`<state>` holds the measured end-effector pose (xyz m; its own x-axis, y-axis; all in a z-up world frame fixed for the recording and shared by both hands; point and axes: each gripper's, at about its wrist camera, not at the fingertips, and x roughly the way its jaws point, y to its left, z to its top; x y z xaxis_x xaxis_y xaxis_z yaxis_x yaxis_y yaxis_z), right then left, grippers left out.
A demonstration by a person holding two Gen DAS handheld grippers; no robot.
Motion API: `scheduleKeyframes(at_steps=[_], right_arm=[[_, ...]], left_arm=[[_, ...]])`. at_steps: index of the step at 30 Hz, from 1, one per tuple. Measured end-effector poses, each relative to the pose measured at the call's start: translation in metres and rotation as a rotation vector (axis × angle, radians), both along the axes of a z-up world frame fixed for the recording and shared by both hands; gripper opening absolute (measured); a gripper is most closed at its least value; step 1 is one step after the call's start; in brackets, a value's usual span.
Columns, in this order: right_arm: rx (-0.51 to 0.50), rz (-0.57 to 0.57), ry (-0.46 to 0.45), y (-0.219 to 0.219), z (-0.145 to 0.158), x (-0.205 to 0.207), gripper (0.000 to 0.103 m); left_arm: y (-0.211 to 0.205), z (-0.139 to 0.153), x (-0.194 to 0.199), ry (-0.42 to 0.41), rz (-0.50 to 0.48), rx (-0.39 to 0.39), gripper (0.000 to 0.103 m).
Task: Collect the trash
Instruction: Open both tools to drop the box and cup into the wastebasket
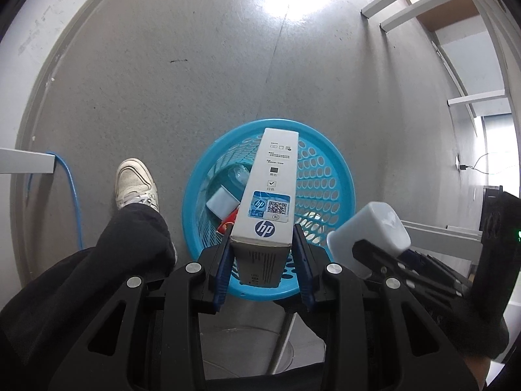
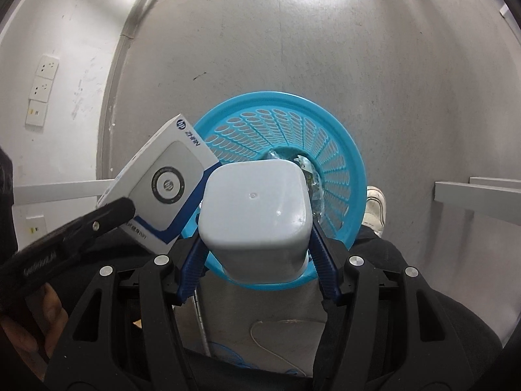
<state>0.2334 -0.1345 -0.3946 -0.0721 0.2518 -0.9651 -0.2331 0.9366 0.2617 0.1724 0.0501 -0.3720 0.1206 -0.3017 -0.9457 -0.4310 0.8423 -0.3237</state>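
Observation:
A blue plastic basket [image 1: 329, 176] stands on the grey floor below both grippers; it also shows in the right wrist view [image 2: 338, 150]. My left gripper [image 1: 262, 238] is shut on a white HP box [image 1: 273, 189] and holds it over the basket; the box also shows in the right wrist view [image 2: 162, 189]. My right gripper [image 2: 255, 228] is shut on a white square plastic container [image 2: 254, 205], held over the basket's near rim; the container shows in the left wrist view [image 1: 371, 228]. Inside the basket lie a clear bottle [image 1: 239, 174], a pale blue-white packet [image 1: 223, 203] and a red wrapper [image 1: 229, 223].
The person's white shoe [image 1: 135, 184] and black trouser leg [image 1: 107, 260] are left of the basket. A blue cable [image 1: 71, 192] runs down beside a white table leg [image 1: 26, 161]. White desk frames [image 1: 423, 3] stand at the far right. Wall sockets [image 2: 42, 88] are on the left wall.

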Motion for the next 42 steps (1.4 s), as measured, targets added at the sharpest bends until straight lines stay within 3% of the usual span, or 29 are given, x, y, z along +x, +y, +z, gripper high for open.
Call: scheduleKeyframes(at_steps=[11, 13, 14, 15, 21, 32, 37, 42], right_arm=[[-0.008, -0.038, 0.019, -0.007, -0.011, 0.011, 0.058], [0.003, -0.047, 0.02, -0.009, -0.012, 0.012, 0.065], [0.006, -0.045, 0.016, -0.008, -0.011, 0.012, 0.065], [0.008, -0.043, 0.012, -0.009, -0.011, 0.012, 0.066], [0.005, -0.059, 0.009, -0.008, -0.01, 0.013, 0.066], [-0.027, -0.035, -0.063, -0.005, 0.004, 0.008, 0.066], [-0.035, -0.008, -0.127, -0.005, 0.02, 0.0, 0.07], [-0.014, 0.003, -0.156, -0.007, 0.035, -0.011, 0.07]], left_arm=[[-0.005, -0.001, 0.002, 0.009, -0.002, 0.022, 0.034], [-0.004, -0.002, 0.002, 0.002, 0.001, -0.008, 0.04], [-0.002, -0.002, 0.001, -0.004, 0.002, -0.003, 0.052], [-0.001, -0.001, 0.001, -0.012, 0.006, 0.007, 0.055], [0.004, 0.002, 0.0, -0.009, 0.044, 0.046, 0.053], [-0.002, 0.01, -0.002, -0.03, 0.025, 0.08, 0.053], [-0.011, 0.025, -0.01, -0.072, -0.029, 0.189, 0.053], [-0.004, 0.028, -0.02, -0.072, 0.011, 0.2, 0.054]])
